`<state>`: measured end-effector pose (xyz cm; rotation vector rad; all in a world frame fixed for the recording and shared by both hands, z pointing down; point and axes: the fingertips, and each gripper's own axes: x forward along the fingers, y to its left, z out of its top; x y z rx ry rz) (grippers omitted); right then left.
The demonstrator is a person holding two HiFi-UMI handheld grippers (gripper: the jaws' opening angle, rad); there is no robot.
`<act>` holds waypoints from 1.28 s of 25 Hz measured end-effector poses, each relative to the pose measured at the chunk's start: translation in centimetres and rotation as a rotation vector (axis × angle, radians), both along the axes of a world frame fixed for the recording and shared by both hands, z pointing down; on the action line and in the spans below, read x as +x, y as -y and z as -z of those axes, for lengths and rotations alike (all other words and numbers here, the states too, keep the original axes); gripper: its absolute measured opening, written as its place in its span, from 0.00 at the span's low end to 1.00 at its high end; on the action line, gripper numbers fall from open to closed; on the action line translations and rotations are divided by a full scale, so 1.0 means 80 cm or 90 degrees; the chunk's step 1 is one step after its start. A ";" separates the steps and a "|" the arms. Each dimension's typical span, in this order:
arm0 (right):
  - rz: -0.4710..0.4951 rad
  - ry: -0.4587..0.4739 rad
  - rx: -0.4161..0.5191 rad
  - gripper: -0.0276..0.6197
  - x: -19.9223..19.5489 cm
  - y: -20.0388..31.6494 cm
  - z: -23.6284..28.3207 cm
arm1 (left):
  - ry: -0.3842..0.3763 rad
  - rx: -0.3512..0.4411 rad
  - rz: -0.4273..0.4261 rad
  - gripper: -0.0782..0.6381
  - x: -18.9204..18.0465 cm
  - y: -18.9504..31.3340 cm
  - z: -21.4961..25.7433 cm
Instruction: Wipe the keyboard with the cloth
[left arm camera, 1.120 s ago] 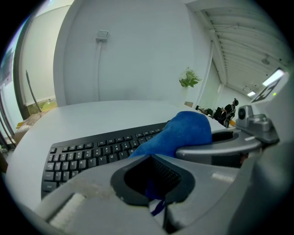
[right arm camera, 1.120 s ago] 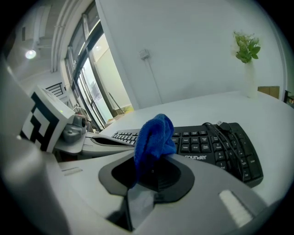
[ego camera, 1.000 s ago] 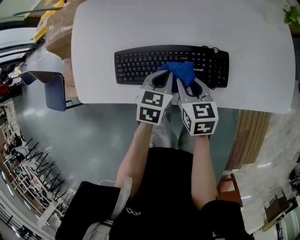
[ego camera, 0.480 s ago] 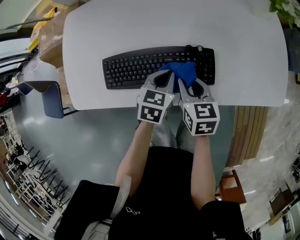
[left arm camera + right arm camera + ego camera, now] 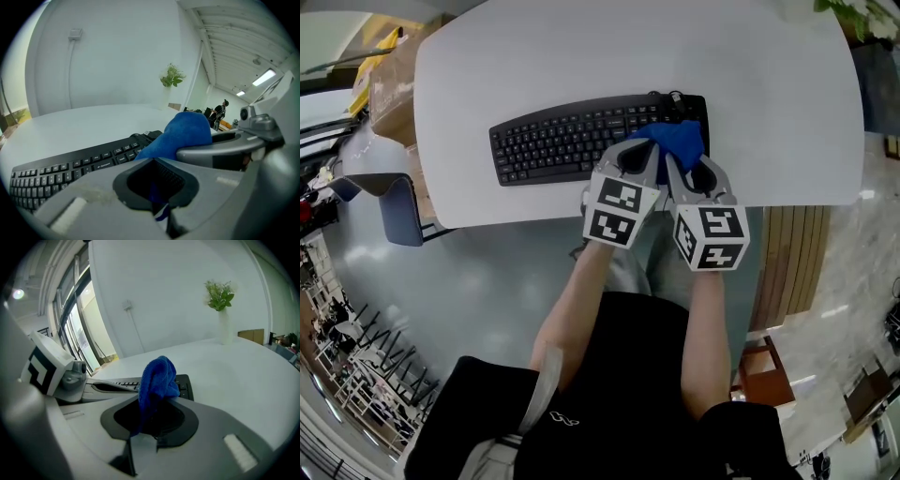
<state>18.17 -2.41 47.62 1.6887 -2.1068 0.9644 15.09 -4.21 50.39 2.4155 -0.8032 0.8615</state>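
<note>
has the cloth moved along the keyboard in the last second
Yes. The cloth has slid right along the keyboard, from near its middle to its right end.

Office-type workroom. A white counter [image 5: 534,56] carries a black keyboard [image 5: 553,141] and a vase of greenery [image 5: 219,295]. Strip ceiling lights [image 5: 265,77], tall windows [image 5: 79,319] and cardboard boxes [image 5: 389,89] surround it.

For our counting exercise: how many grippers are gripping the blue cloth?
2. The left gripper pinches the cloth's left side, the right gripper its right side, both at the keyboard's right end.

Fuzzy blue terry cloth [image 5: 679,139], matt black plastic keyboard [image 5: 553,145], smooth matt white table [image 5: 581,56].
</note>
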 end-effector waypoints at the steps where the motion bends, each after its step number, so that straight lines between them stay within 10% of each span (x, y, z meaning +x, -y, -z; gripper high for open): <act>1: -0.010 0.005 0.002 0.18 0.009 0.000 0.002 | -0.003 0.002 -0.006 0.10 0.008 -0.001 0.002; 20: -0.067 -0.049 -0.034 0.18 0.122 -0.017 -0.013 | -0.036 0.014 -0.074 0.10 0.117 -0.003 0.027; 32: -0.034 -0.145 0.112 0.18 0.121 0.070 0.120 | -0.149 0.126 0.058 0.10 0.061 0.096 0.158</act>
